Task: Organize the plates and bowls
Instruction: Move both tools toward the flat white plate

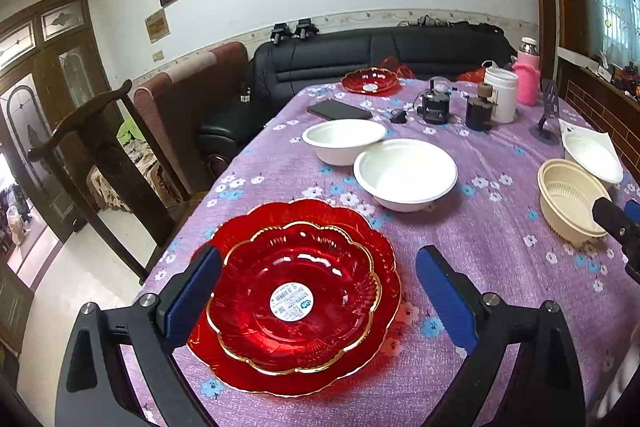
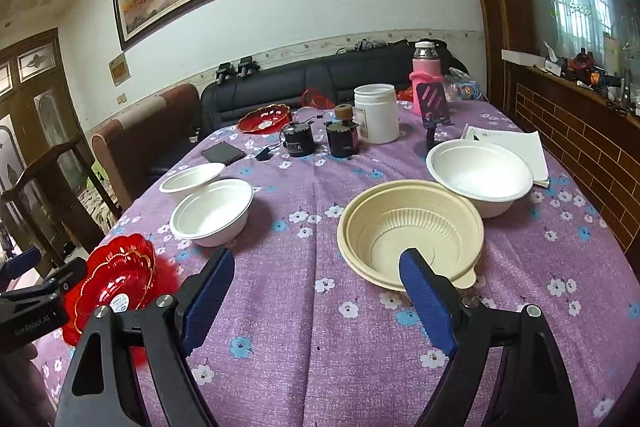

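**Both tongs wide, nothing held; dishes spread over the table**

L gripper hangs over the red plates, jaws spread apart w/ the stack showing between the pads but no contact I can see. R gripper also spread, empty; its right pad sits in front of the near rim of the cream bowl, touching or not, can't tell.

Where things are: red plates = smaller gold-rimmed one nested on a bigger one, near-left table corner. Third red plate at far end, well apart. Two white bowls mid-table, touching or overlapping. Another white bowl just behind the cream one, right side, partly on paper.

Handling, my guess:
- Red plates look like glass or hard clear plastic: stiff, glossy, prob. slippery, chip risk. Take by the scalloped rim, pinch edge top/bottom; lift level.
- White bowls look like light pulp/foam: thin walls, will flex or dent. Pinch the rim lightly.
- Cream bowl: thin ribbed plastic, light, springy. Grab the rim or its small tab at front.

Tablecloth soft, could drag.
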Demonstrator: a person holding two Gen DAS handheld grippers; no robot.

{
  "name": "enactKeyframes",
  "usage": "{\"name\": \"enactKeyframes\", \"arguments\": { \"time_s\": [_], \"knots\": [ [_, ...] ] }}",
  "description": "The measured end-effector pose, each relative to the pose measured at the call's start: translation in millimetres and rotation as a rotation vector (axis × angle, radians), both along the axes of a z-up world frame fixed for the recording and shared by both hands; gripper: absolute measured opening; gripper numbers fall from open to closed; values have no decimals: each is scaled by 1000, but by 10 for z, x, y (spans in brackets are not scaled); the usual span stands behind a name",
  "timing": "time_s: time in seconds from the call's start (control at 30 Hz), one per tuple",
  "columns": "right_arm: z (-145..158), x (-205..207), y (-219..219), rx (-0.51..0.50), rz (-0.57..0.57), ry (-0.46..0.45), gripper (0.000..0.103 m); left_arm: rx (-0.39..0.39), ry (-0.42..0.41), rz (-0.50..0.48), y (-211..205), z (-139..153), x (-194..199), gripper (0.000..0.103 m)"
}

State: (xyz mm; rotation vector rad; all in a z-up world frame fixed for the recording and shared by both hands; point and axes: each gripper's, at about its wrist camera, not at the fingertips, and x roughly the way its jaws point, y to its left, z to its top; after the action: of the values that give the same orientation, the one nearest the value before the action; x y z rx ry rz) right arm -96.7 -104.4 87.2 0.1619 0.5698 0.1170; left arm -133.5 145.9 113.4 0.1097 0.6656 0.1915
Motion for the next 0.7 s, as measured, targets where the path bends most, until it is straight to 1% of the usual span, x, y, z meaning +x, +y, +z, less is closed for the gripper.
{"name": "enactKeyframes", "arguments": {
  "time_s": [0.23,0.33,0.43,0.53,0.6,0.63,0.7],
  "knots": [
    [-41,169,257,-18,63,42,88,-38,36,2,127,-83,100,97],
    [-27,329,356,-15,86,66,88,-65,52,-8,221,-77,181,97],
    [-6,590,417,4,87,93,88,-97,60,-15,336,-27,314,97],
    [-18,893,438,66,82,126,88,-166,88,-38,478,20,538,97],
    [-47,1107,437,119,73,155,88,-239,108,-51,590,36,723,97],
    [-88,1250,437,149,65,178,88,-285,119,-73,649,40,856,97],
    [-177,1424,444,184,58,215,88,-321,141,-89,694,25,1079,96]
  ]
}}
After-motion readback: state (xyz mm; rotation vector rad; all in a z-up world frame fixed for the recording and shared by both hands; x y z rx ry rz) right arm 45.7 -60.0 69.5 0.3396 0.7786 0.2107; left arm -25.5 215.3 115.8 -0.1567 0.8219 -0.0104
